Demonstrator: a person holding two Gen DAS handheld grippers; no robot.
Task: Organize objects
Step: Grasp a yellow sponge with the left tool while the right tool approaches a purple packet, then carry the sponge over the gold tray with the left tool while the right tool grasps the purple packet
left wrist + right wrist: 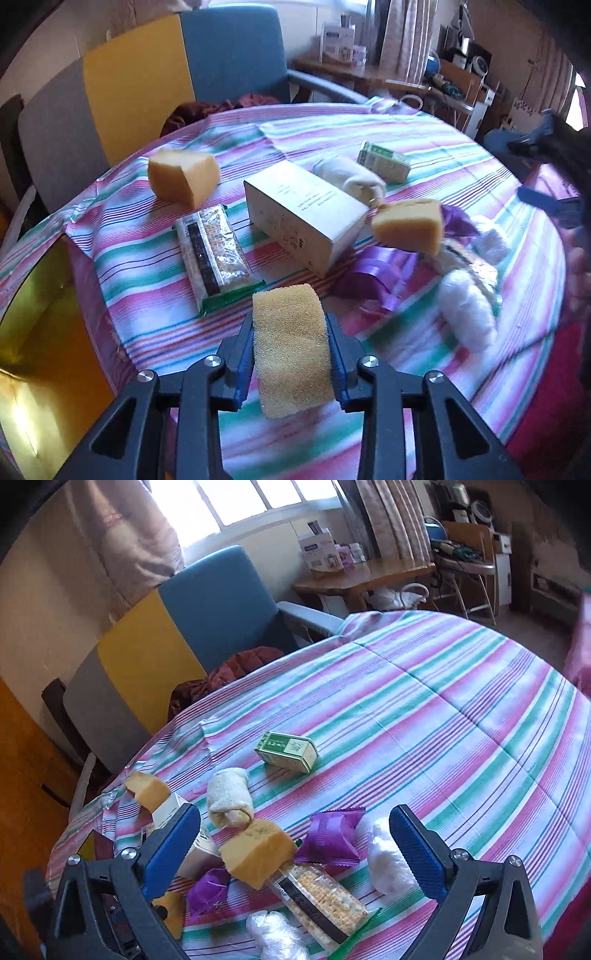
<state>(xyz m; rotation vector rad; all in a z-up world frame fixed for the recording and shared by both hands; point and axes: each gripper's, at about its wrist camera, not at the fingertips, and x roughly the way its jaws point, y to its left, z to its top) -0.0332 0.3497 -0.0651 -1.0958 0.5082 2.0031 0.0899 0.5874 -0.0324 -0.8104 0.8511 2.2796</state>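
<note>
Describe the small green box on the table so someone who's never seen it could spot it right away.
Start at the round table with the striped cloth. Out past the clutter, toward the blue chair, the small green box lies on its side beyond the rolled cream towel. It is the only green carton, smaller than the plain white box.

The left hand-held gripper [293, 349] points steeply down, its blue pads pressed against both sides of a sponge [290, 350] held clear of the surface. The right hand-held gripper [295, 853] also tilts downward, its jaws spread wide with nothing gripped between them.
</note>
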